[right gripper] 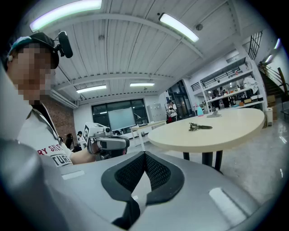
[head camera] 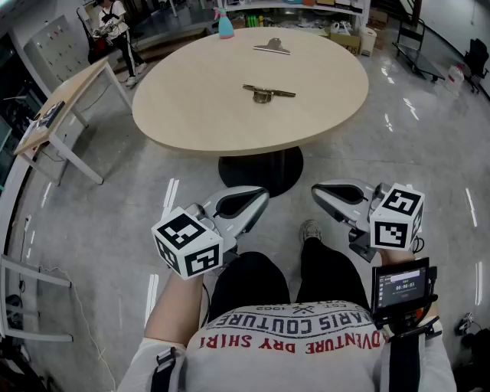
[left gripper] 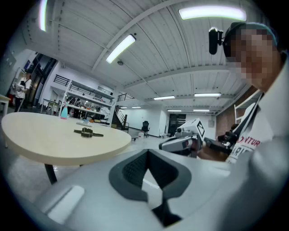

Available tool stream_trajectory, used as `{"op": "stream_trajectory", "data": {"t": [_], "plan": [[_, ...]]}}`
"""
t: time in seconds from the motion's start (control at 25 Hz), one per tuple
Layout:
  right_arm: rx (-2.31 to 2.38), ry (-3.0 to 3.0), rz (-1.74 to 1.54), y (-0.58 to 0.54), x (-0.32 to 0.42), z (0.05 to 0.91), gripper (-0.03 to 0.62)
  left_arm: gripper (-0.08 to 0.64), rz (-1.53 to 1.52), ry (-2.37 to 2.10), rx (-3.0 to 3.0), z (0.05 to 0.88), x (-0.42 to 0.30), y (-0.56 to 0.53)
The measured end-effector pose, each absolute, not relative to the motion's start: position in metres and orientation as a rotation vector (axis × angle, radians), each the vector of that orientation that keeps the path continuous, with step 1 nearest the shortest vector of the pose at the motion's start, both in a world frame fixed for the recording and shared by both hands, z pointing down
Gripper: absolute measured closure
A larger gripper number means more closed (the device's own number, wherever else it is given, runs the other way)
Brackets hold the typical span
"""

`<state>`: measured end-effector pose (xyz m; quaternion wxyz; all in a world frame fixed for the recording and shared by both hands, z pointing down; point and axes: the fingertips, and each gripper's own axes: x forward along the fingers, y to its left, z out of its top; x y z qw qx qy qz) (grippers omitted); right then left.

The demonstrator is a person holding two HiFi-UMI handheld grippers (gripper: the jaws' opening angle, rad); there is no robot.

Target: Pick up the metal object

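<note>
The metal object (head camera: pixel 266 93), a dark tool with a thin handle, lies near the middle of the round beige table (head camera: pixel 191 115). It also shows as the small dark tool (left gripper: pixel 88 132) in the left gripper view and the same tool (right gripper: pixel 198 127) in the right gripper view. Both grippers hang low by the person's knees, well short of the table. My left gripper (head camera: pixel 260 197) (left gripper: pixel 147 153) is shut and holds nothing. My right gripper (head camera: pixel 318 191) (right gripper: pixel 144 155) has its jaws together too, with nothing in them.
A flat metal clip (head camera: pixel 271 47) and a blue-and-pink spray bottle (head camera: pixel 225 25) sit at the table's far side. A slanted wooden desk (head camera: pixel 61 99) stands at left, where a person (head camera: pixel 113 23) sits behind it. Shelves and boxes line the back wall.
</note>
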<state>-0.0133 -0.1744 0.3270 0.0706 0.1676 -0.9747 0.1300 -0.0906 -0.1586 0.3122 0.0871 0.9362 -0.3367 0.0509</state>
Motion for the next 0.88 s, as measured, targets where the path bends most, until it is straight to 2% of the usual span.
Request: {"op": "stream_trajectory", "data": {"t": [0.2, 0.64, 0.84, 0.88], "plan": [[0.546, -2.975, 0.327, -0.198, -0.005, 0.298, 0.595, 0.557, 0.172, -1.043, 2.844, 0.296, -0.087, -0.177], [0.561, -2.992, 0.328, -0.313, -0.004, 0.301, 0.595, 0.557, 0.218, -1.117, 2.902, 0.271, -0.084, -0.310], [0.578, -3.010, 0.300, -0.313, -0.008, 0.291, 0.595, 0.555, 0.332, -1.194, 2.873, 0.272, -0.093, -0.340], [0.575, -3.011, 0.295, -0.312, -0.009, 0.291, 0.595, 0.514, 0.356, -1.209, 2.856, 0.273, -0.097, -0.351]]}}
